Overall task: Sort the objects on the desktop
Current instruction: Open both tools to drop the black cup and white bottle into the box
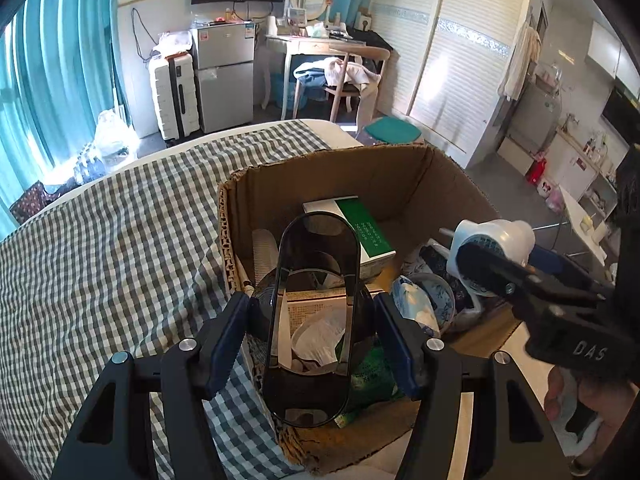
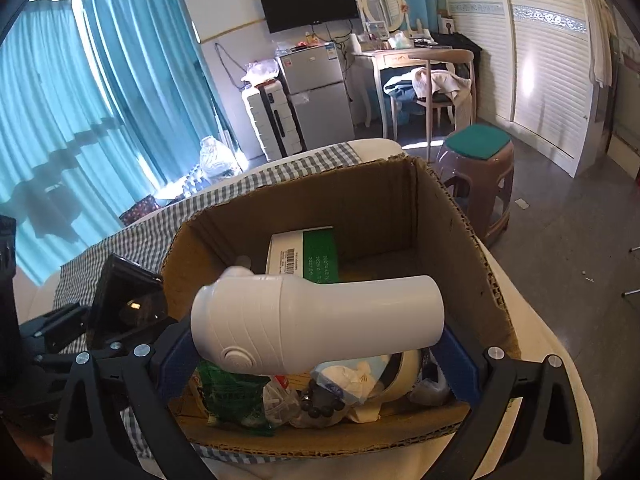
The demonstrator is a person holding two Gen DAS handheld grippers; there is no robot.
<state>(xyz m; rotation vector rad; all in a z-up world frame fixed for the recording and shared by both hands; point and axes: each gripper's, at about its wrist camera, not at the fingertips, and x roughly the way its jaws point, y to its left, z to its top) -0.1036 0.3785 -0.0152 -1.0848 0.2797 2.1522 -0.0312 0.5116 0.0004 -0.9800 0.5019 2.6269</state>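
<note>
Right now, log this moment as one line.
left gripper: shut on dark holder | right gripper: shut on white bottle | both above cardboard box

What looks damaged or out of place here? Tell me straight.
The brown cardboard box has a ragged, torn rim with no flaps, its corrugation exposed. It sits on the grey checked cloth, and its contents are a loose jumble: a green-and-white carton, a crumpled green bag, dark beads. Nothing looks spilled.
</note>
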